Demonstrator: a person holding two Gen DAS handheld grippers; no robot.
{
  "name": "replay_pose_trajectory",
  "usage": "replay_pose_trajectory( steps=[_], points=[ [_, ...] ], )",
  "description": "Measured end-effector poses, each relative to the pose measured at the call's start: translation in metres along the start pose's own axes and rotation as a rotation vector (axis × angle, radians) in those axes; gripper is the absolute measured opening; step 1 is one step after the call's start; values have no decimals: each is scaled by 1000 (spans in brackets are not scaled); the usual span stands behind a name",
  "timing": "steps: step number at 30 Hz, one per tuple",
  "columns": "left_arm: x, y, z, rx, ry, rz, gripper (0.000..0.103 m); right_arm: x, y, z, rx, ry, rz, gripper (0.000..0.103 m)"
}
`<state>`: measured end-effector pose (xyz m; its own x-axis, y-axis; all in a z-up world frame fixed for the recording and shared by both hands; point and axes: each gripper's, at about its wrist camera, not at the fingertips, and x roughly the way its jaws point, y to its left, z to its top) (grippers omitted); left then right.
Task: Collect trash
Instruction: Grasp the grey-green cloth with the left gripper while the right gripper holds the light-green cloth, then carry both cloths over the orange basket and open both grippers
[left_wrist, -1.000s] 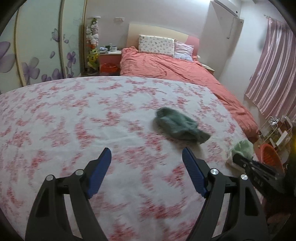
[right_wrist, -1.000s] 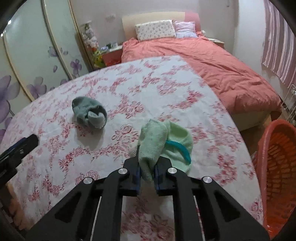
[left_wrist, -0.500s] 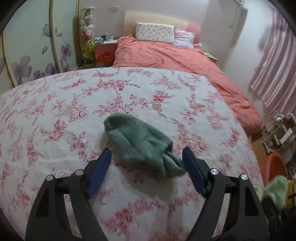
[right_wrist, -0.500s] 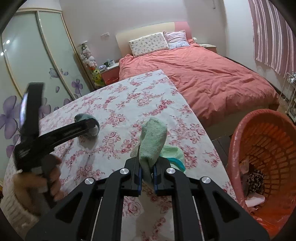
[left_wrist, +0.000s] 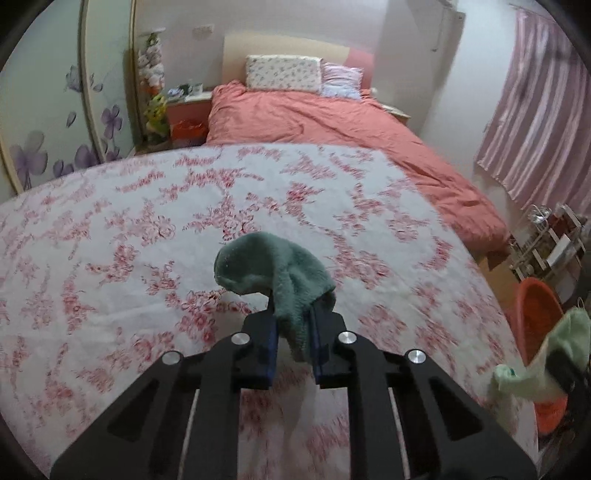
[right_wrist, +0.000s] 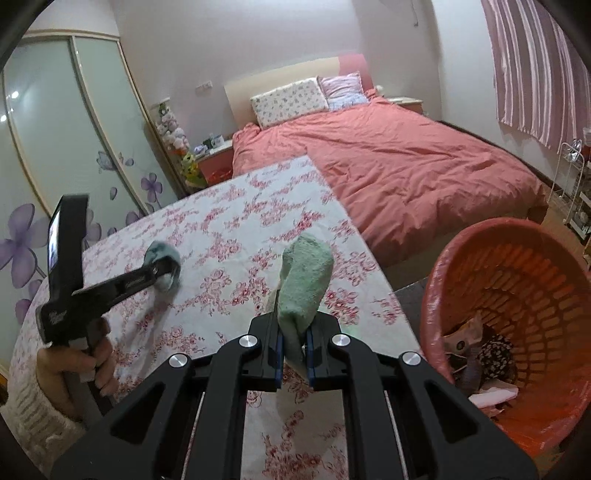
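My left gripper (left_wrist: 293, 334) is shut on a dark green fuzzy sock (left_wrist: 273, 273) over the floral tablecloth (left_wrist: 110, 258); it also shows in the right wrist view (right_wrist: 162, 264) with the dark sock (right_wrist: 159, 252) in it. My right gripper (right_wrist: 294, 343) is shut on a light green sock (right_wrist: 304, 280), held up above the table's right edge. The light sock also shows at the right of the left wrist view (left_wrist: 557, 350). The orange basket (right_wrist: 554, 258) stands on the floor to the right, with scraps of trash (right_wrist: 480, 347) inside.
A bed with a coral duvet (right_wrist: 406, 155) lies beyond the table. A wardrobe with purple flowers (right_wrist: 55, 147) is at the left, pink curtains (left_wrist: 535, 129) and a wire rack (left_wrist: 546, 236) at the right. A nightstand (left_wrist: 188, 110) stands by the bed.
My left gripper moved forward onto the dark green sock and shut on it. My right gripper lifted the light green sock and swung right toward the orange basket.
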<state>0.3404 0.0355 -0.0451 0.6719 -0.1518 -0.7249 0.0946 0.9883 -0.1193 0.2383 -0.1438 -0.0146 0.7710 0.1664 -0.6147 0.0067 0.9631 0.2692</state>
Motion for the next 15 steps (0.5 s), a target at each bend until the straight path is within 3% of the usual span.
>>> replay_pose_trajectory(
  steps=[15],
  points=[
    [-108,-62,-19,113,-96,-208,15,-88,-28,-7,17,-237,-107,9]
  ],
)
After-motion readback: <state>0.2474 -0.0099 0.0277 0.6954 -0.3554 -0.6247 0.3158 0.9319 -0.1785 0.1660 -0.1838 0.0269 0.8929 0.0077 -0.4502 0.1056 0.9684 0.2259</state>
